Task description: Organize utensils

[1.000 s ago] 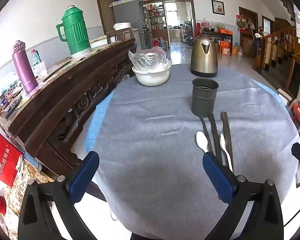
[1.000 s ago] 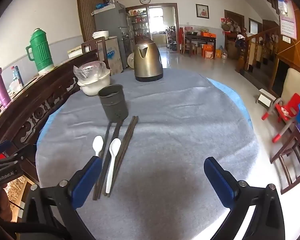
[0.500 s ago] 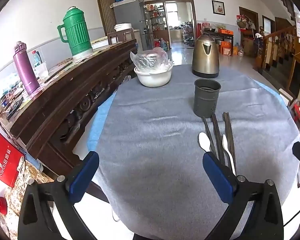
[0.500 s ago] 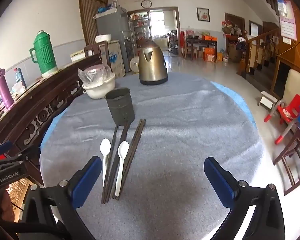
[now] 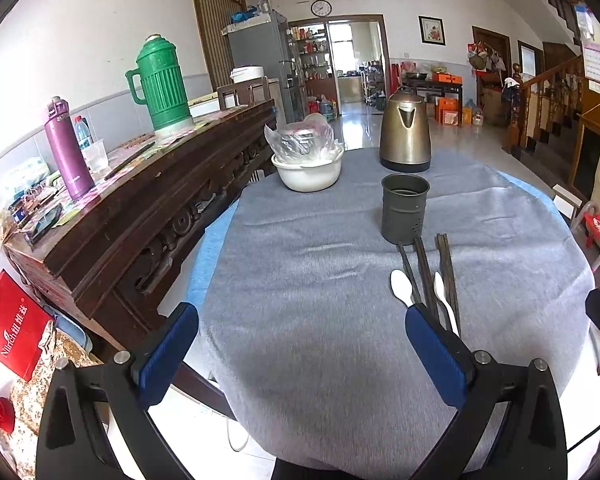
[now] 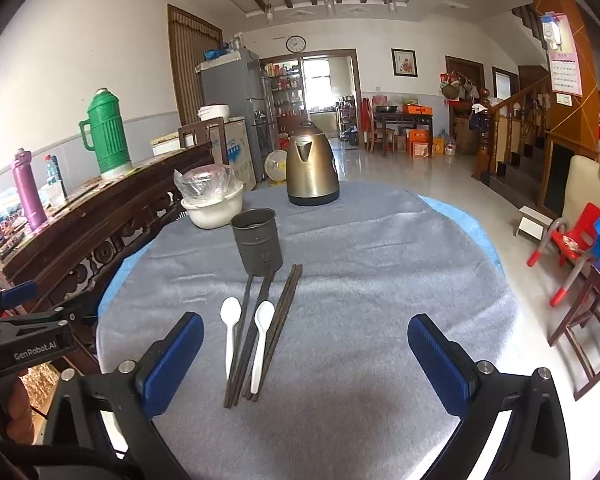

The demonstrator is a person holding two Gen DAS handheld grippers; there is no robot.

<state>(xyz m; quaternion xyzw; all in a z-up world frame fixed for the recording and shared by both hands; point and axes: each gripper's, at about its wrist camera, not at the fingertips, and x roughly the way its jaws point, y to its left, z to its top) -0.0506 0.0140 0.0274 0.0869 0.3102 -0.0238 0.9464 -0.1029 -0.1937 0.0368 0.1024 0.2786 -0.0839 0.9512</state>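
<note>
home dining room: kettle (image 6: 312,168), fridge (image 6: 230,92), staircase (image 6: 540,128).

Both views are bright with daylight from the far doorway (image 6: 320,80), which blows out white. The polished floor (image 6: 420,172) carries glare. Fisheye bending curves walls toward black corners. Focus stays sharp; shadows on the table (image 5: 340,280) are soft.

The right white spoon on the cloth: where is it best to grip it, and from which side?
Probably grip the right white spoon at its handle, from above. It lies flat between chopsticks, bowl toward the holder, so the open right gripper should straddle the handle's free near end.
</note>
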